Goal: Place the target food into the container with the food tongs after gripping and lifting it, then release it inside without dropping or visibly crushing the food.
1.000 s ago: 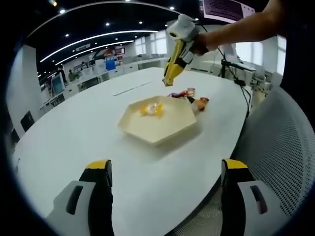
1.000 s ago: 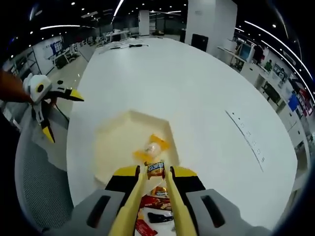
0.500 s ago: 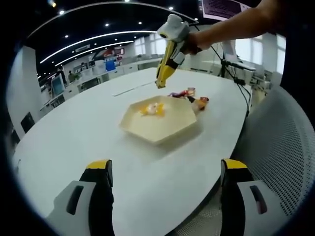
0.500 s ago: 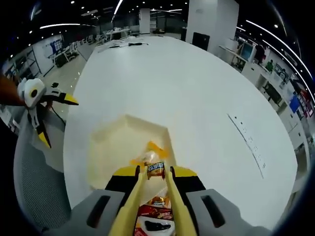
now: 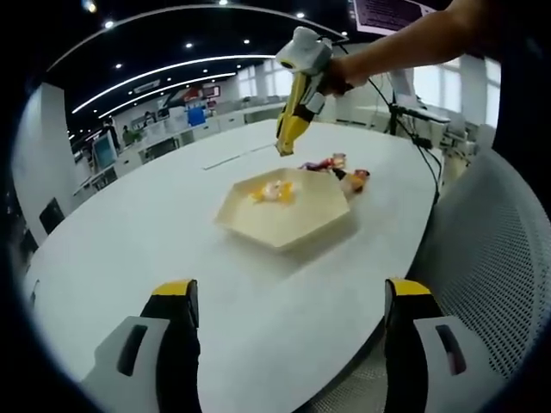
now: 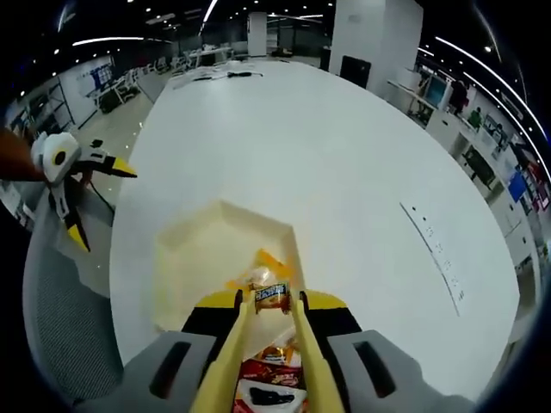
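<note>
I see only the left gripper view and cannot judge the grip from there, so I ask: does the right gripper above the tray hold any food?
Observer: Yes. In the right gripper view the right gripper is shut on a small orange snack packet, pinched at the jaw tips.
Operator: Is the packet over the tray?
Observer: It appears to hang over the tray at the edge nearest that camera, just beside the yellow wrapped piece lying inside.

Table (image 6: 344, 155): far end bare, open passage. Obstacles at near edge: hexagonal tray (image 5: 284, 211), loose snack packets (image 5: 340, 172) beside it, possibly touching.
</note>
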